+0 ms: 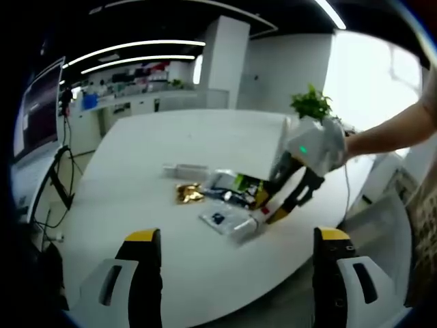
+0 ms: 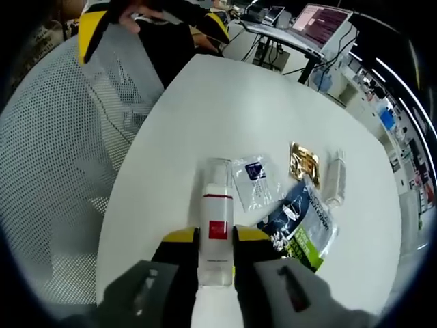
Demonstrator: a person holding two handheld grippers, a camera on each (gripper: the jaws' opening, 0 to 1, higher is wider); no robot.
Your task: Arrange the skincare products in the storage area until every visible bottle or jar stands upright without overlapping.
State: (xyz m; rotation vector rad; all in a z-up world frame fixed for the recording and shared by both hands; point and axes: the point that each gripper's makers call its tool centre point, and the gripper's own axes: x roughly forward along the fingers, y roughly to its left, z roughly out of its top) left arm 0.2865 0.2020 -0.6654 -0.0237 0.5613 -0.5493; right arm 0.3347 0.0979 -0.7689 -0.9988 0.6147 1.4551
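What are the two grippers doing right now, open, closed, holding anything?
Left gripper: open, holding nothing, hanging above the table.
Right gripper: closed on the clear bottle with the red label, which lies along its jaws.

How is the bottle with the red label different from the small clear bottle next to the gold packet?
The bottle with the red label sits between the right gripper jaws, while the small clear bottle lies untouched on the white table. The first looks larger, with a red band and white body; the second is plain and see-through. The second lies beside the gold packet. Both lie flat, not upright.
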